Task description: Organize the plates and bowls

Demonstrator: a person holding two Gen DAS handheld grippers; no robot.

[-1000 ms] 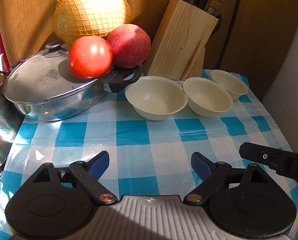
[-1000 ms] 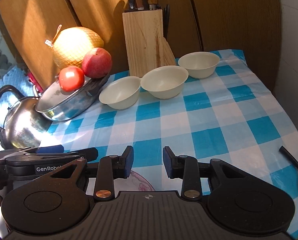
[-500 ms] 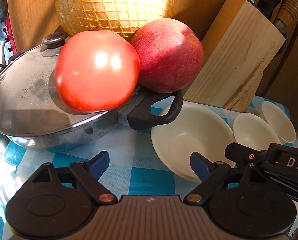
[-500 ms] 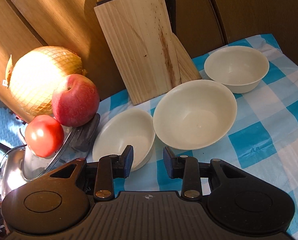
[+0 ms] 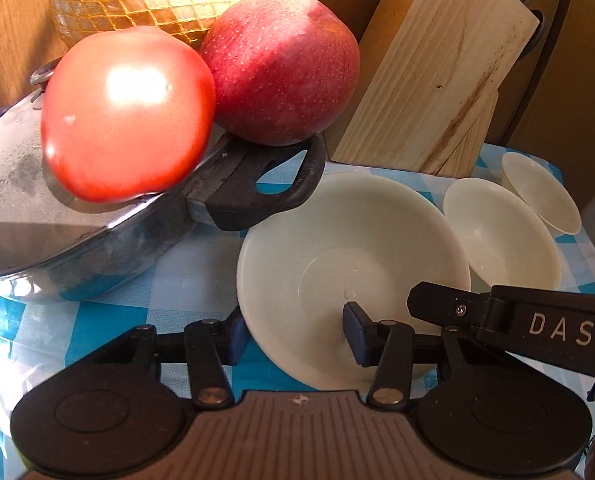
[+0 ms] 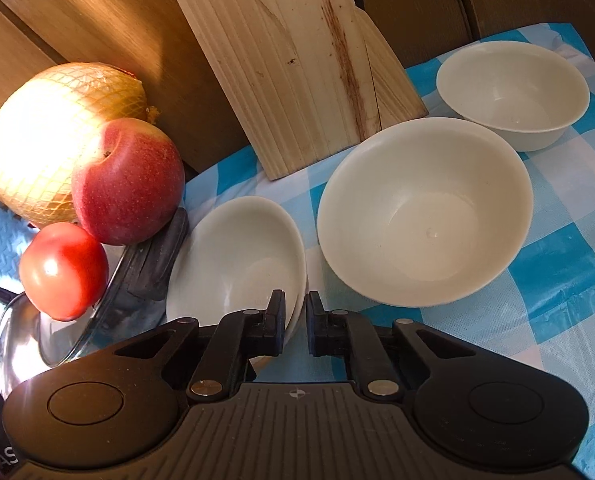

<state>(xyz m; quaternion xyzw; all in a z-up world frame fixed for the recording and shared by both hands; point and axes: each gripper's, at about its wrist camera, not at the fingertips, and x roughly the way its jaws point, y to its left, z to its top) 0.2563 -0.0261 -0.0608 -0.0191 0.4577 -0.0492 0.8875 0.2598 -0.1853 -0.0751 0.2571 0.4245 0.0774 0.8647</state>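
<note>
Three cream bowls stand in a row on the blue-checked cloth in front of the knife block. The nearest, leftmost bowl (image 5: 349, 264) (image 6: 237, 256) is tilted. My left gripper (image 5: 293, 332) is open, its fingers astride this bowl's left rim, one outside and one inside. My right gripper (image 6: 295, 324) is narrowly open with this bowl's right rim between its fingers, not clamped. The right gripper's finger (image 5: 505, 312) shows in the left wrist view. The middle bowl (image 6: 425, 208) (image 5: 501, 232) and the far bowl (image 6: 513, 92) (image 5: 541, 196) stand free.
A lidded steel pan (image 5: 65, 216) with a black handle (image 5: 269, 188) touches the near bowl's left side; a tomato (image 5: 125, 116) and an apple (image 5: 281, 68) rest on it. A netted pomelo (image 6: 57, 140) and wooden knife block (image 6: 293, 60) stand behind.
Both grippers moved forward and down to the leftmost bowl. The left gripper's jaws narrowed around its left rim, the right gripper's jaws narrowed around its right rim, and the bowl tilted.
</note>
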